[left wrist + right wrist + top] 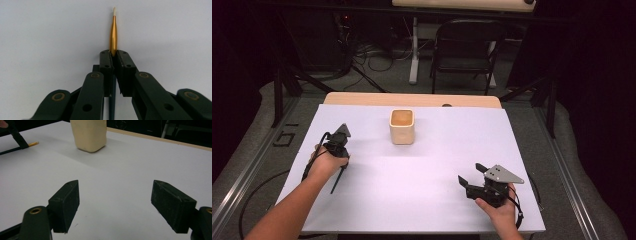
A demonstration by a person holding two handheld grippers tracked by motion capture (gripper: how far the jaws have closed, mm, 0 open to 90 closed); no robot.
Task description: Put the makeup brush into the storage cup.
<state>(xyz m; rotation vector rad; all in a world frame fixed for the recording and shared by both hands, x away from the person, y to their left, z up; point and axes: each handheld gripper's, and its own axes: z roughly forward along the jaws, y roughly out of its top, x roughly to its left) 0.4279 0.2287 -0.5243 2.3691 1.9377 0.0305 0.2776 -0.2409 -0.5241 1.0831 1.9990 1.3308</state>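
Pinching the paintbrush (113,35) tight between its jaws, the left gripper (113,53) has grabbed it, but the cup (402,126) waits ahead, and the right gripper (115,202) sits with jaws wide and nothing between them.

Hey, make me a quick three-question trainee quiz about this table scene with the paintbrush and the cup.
1. True or false: the left gripper is shut on the thin paintbrush with a gold metal ferrule.
2. The right gripper stands: A) open over bare paper, B) shut on the cup, C) holding a brush.
3. What does the beige square-sided cup stand on?

Key: 1 true. 2 A. 3 The white paper sheet covering the table, upright, apart from both grippers.
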